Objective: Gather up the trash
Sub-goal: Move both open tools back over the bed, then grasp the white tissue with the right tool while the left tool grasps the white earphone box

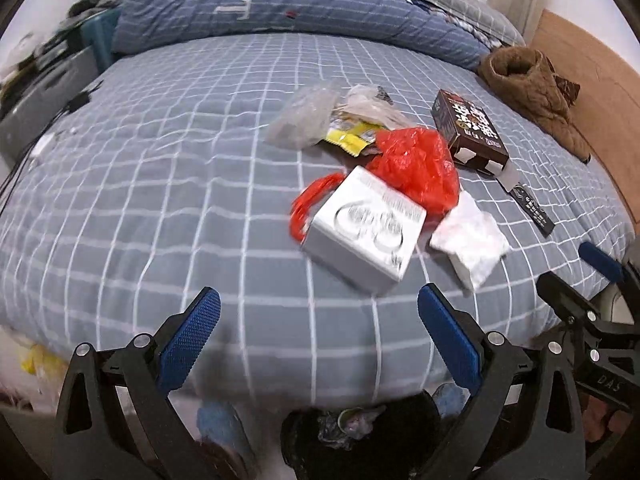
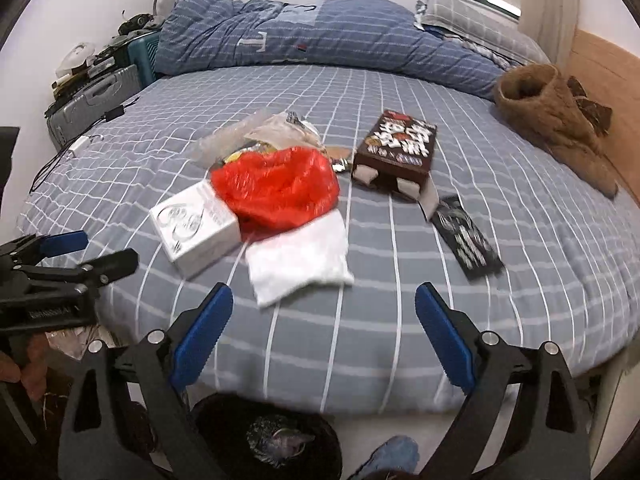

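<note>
Below my left jaws [image 1: 319,322], which stand wide apart and empty, a black bin [image 1: 360,436] sits on the floor at the foot of the bed [image 1: 160,200] with some crumpled scraps already in it. On the bed past them lies the remaining trash: a white box [image 1: 362,232] nearest, a red plastic bag [image 1: 416,168] behind it, white paper [image 1: 470,240] to its right, a yellow wrapper [image 1: 350,138], clear plastic [image 1: 304,116] and a dark box [image 1: 470,134]. I judge the job barely begun, with most of the pile left.

From the right wrist, my right jaws [image 2: 323,320] also gape wide with nothing between them, over the bed's near edge. The white paper [image 2: 298,260] lies closest ahead, and a loose black flap [image 2: 466,236] off to the right. My left gripper shows at the left border, well apart from the pile. Bare sheet surrounds the trash, so approach room looks ample; the bin [image 2: 272,436] waits just under the edge.
</note>
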A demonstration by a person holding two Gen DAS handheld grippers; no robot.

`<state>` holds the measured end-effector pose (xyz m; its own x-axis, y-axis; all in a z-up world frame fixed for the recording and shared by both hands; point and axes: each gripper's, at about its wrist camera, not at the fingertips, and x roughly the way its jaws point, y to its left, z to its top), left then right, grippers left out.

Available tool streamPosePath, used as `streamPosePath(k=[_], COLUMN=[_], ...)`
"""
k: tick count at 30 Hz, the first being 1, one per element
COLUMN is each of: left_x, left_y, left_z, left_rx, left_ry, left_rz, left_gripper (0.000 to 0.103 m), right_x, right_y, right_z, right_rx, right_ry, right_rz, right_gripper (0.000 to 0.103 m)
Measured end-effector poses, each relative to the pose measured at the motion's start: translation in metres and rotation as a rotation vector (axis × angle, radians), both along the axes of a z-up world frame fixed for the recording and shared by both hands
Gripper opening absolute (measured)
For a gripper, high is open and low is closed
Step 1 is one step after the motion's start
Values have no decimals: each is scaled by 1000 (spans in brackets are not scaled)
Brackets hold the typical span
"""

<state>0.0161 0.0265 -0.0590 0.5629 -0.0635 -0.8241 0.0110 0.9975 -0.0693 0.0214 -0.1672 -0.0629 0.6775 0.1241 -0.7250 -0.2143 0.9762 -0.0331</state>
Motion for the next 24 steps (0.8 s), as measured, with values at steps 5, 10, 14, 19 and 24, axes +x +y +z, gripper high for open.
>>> streamPosePath(k=[5, 10, 14, 19, 24], left_x=[26, 37, 46, 47, 56], left_y=[-10, -12, -19, -30, -33], left_z=[-15, -30, -34, -37, -47], left_rx=[14, 4, 6, 29, 36], left_ry=[7, 10, 0, -2, 14], left_rz=[-41, -58, -73, -117, -112], left_gripper=[97, 98, 98, 97, 95], right_x=[36, 57, 66, 71, 75], right_y=[4, 0, 0, 0, 3], right_z=[-12, -33, -45, -51, -61], right_rx=[-10, 13, 31, 52, 57], right_ry=[11, 51, 83, 114, 151], right_rz=[25, 30, 39, 63, 84], right_gripper=[89, 83, 80, 75, 66])
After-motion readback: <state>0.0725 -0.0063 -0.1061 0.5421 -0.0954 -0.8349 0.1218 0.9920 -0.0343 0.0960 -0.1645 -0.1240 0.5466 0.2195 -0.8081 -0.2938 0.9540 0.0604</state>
